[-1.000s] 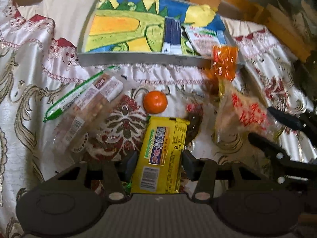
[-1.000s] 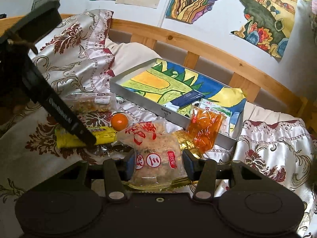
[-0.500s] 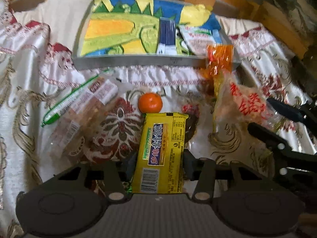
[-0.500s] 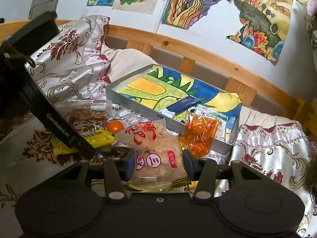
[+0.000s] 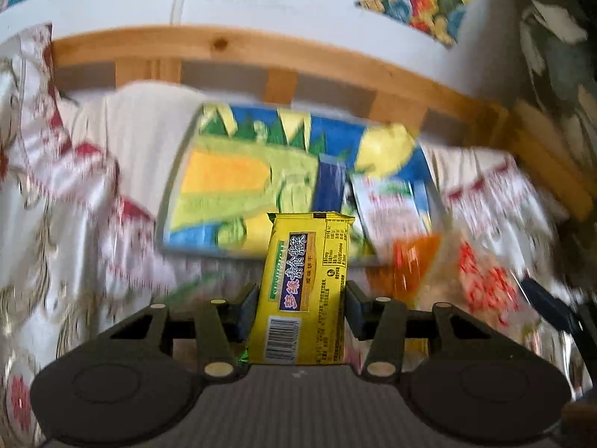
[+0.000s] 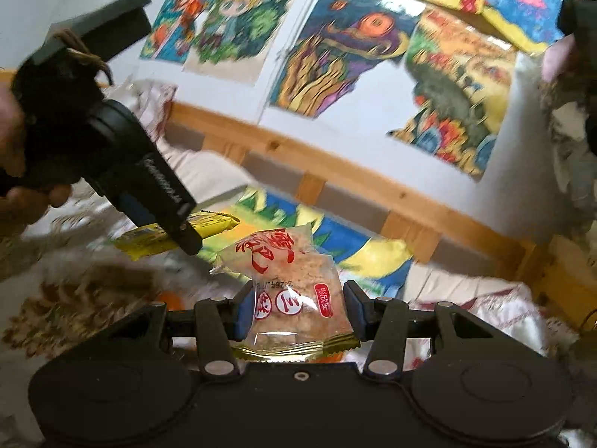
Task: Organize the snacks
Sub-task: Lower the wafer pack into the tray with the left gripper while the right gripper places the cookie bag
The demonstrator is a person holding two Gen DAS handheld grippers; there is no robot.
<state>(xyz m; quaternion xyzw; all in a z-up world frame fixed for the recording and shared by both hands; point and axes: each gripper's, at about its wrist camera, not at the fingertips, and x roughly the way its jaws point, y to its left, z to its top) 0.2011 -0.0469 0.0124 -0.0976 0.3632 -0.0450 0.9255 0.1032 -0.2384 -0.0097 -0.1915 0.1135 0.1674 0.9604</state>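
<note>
Holding a yellow rectangular biscuit packet [image 5: 306,287] in my left gripper [image 5: 302,308] jaws and a clear crispy-snack pouch [image 6: 294,291] in my right gripper [image 6: 296,310] jaws, both lifted toward the grey picture-lined tray [image 5: 168,201] for sorting.

Left wrist view: sits just behind the left tool [image 5: 301,310], looking forward and steeply down over the bed [image 5: 74,194] at the picture-lined tray [image 5: 238,186], headboard rail [image 5: 261,52] above. Much blurred.

Right wrist view: sits just behind the right tool [image 6: 296,310], aimed nearer level, taking in the wall drawings [image 6: 335,48]; the left tool [image 6: 160,194] stands close at its left.

Shared: tray [image 6: 365,250], headboard rail [image 6: 335,160], bed, wall.
</note>
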